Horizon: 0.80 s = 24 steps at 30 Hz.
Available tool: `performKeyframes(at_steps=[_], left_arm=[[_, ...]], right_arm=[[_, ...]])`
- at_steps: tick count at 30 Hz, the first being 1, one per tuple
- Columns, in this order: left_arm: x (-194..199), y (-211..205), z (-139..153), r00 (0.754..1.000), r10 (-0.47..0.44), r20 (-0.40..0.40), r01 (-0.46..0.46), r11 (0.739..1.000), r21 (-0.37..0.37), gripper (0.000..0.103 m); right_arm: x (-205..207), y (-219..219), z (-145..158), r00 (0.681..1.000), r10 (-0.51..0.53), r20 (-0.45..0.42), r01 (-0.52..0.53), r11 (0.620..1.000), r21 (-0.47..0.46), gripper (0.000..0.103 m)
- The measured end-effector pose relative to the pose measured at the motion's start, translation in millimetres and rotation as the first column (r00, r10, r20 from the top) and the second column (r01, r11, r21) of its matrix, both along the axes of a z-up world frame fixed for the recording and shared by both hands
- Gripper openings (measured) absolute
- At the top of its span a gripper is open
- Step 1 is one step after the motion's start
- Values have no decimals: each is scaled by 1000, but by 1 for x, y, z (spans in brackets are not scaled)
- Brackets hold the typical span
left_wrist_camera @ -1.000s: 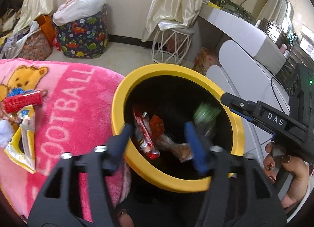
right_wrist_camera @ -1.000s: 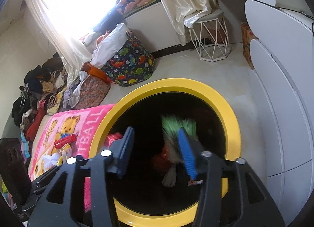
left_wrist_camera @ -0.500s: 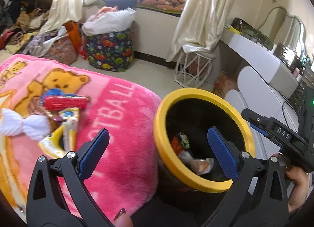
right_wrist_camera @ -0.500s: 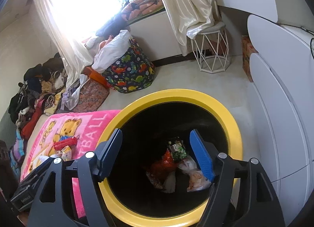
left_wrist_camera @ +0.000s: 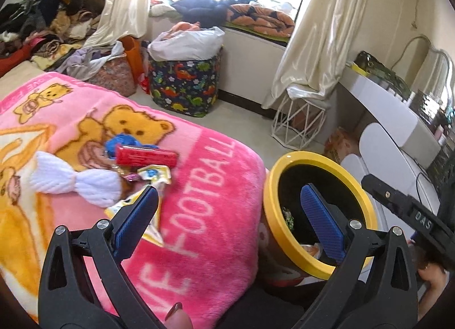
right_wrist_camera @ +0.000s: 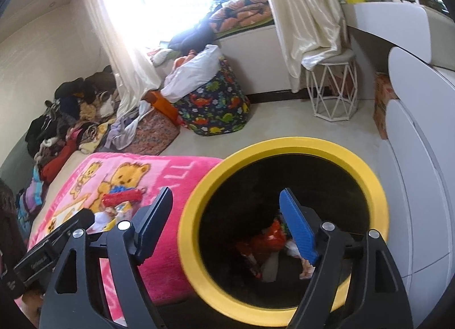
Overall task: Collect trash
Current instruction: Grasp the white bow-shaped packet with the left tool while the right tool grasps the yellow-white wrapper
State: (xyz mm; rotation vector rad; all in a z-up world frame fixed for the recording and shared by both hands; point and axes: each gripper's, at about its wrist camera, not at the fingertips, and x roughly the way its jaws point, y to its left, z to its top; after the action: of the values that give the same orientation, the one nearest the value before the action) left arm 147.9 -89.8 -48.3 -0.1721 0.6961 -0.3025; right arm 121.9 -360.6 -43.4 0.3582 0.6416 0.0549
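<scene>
A black bin with a yellow rim (left_wrist_camera: 287, 161) stands against the bed's pink bear blanket (left_wrist_camera: 216, 186). Wrappers (right_wrist_camera: 264, 243) lie at its bottom. On the blanket lie a red wrapper (left_wrist_camera: 145, 155), a yellow packet (left_wrist_camera: 155, 172), a blue scrap (left_wrist_camera: 125, 141) and a white bow-shaped cloth (left_wrist_camera: 74, 181). My left gripper (left_wrist_camera: 227, 195) is wide open and empty, straddling the blanket's edge and the bin's rim. My right gripper (right_wrist_camera: 226, 195) hovers over the bin's left rim (right_wrist_camera: 196, 209); its jaws are opening with nothing between them.
A dinosaur-print basket (left_wrist_camera: 184, 87) stuffed with a white bag, a white wire stool (left_wrist_camera: 298, 124) and a white desk (left_wrist_camera: 392, 107) stand around the pale floor. Clothes (left_wrist_camera: 42, 24) are heaped at the far left. A hand holds the other gripper's body (left_wrist_camera: 409, 212) at the right.
Both grippers opened and drew back up from the bin. A green packet fell from the right one into the bin. The left view swung left onto the blanket.
</scene>
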Motion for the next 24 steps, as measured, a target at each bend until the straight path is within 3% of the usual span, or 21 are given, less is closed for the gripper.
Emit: performKeyframes(at_steps=[13,24], left_arm=[[1,59,0,992,123,6,-123,992,-13,92],[6,124,-10,963,269,-28,-270,962,-40,92]], right_arm=[[10,65,4,989,149,-7,-149,988,-25,75],[35,127,-5,965,254,-63,-255,967,-11,75]])
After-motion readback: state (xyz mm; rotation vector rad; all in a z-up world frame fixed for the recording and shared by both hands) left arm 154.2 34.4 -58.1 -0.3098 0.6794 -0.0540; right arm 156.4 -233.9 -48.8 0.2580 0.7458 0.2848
